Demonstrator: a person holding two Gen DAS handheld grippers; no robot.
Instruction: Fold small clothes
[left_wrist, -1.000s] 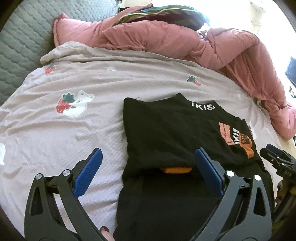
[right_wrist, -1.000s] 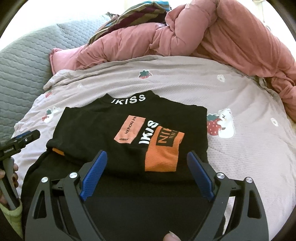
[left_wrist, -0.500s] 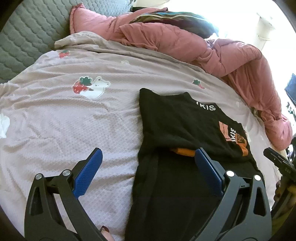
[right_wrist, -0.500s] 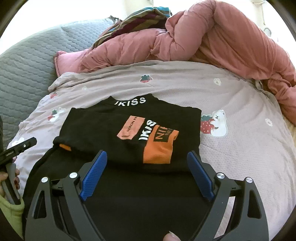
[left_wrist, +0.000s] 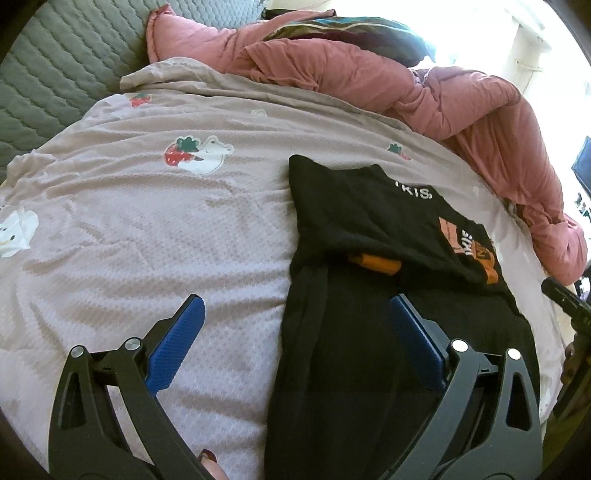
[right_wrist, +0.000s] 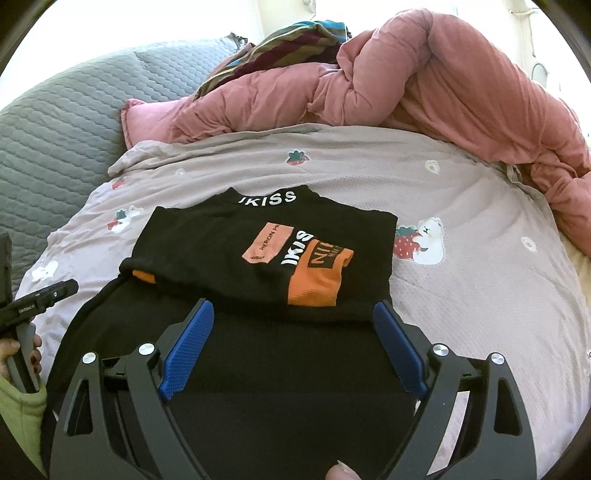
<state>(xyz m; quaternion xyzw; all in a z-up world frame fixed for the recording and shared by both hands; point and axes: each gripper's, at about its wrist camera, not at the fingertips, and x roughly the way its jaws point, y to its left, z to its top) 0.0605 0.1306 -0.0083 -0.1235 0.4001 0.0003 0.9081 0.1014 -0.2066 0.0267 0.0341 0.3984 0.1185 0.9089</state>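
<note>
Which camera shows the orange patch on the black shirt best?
The right wrist view: the orange patch faces it, whole, on the black shirt. The left wrist view shows it squeezed sideways near the edge.

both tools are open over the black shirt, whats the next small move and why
Probably lower both tools to the near edge of the black shirt and pinch it. The top half already lies folded over, the lower part is still flat, and the right tool and left tool hold nothing.

Bed under a pale sheet (right_wrist: 332, 177) printed with strawberries and bears, pink quilt (right_wrist: 443, 81) bunched at the far edge, grey quilted pad (right_wrist: 66, 122) beside it, bright daylight behind.
</note>
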